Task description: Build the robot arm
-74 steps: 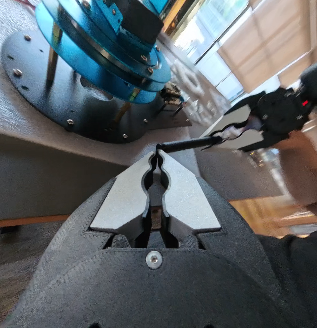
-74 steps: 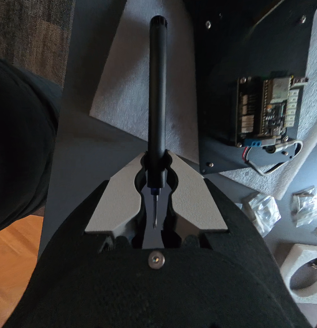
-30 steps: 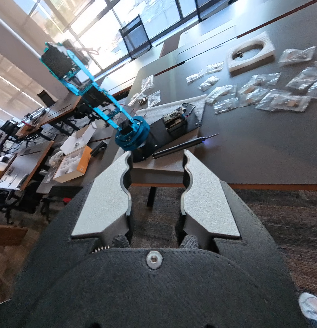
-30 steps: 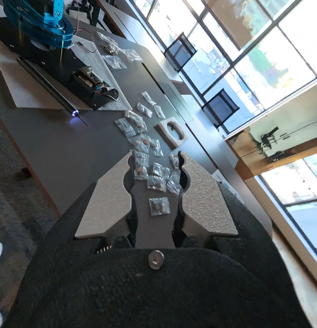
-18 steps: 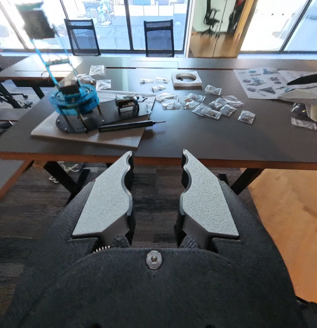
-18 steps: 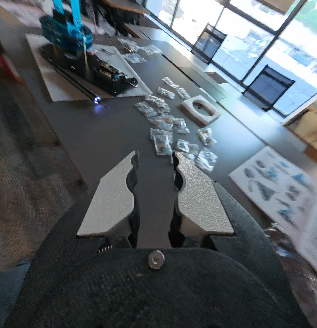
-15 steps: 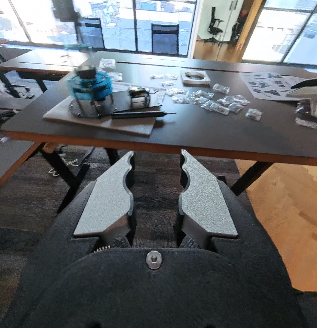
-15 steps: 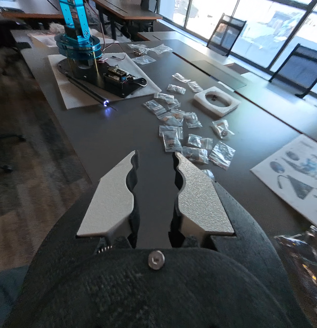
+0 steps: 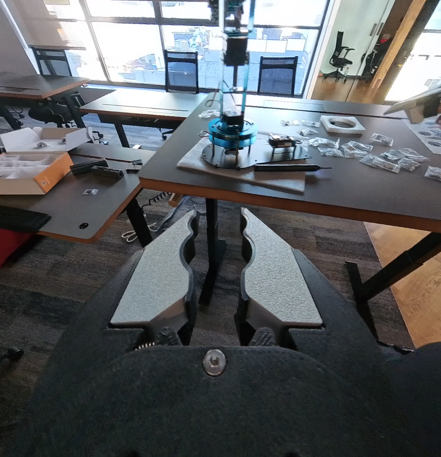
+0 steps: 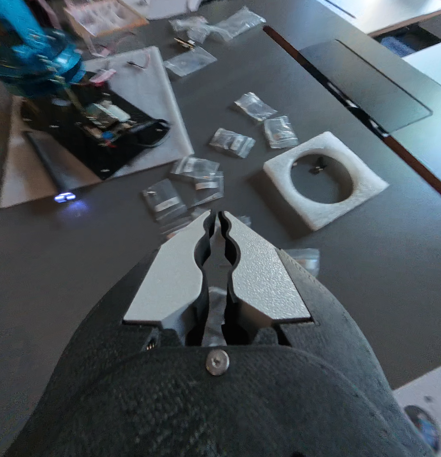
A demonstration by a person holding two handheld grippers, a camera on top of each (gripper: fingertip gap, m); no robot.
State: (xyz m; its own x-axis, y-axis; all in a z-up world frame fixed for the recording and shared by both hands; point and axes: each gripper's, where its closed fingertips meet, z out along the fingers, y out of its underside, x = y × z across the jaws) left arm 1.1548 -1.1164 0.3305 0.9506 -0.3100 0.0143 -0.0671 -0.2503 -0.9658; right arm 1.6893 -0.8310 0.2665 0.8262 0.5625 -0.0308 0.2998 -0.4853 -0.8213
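Note:
My left gripper is open and empty, held back from the dark table over the carpet. On the table a blue robot arm base stands on a black plate on a grey pad. A black screwdriver lies on the pad. My right gripper is low over the table among small clear plastic bags, fingers nearly together, with a crinkled clear bag between them. The screwdriver, its tip lit, lies to its far left.
A white foam square with a round hole sits right of the right gripper. A circuit board is on the black plate. A lower side table holds an orange box. Table legs stand ahead of the left gripper. Chairs stand behind. The left gripper's tips are roughly 60 cm from the right gripper's.
Both grippers let go of the screwdriver, which now lies on the pad. The left gripper backed away and stays open. The right gripper moved in over the bags and closed.

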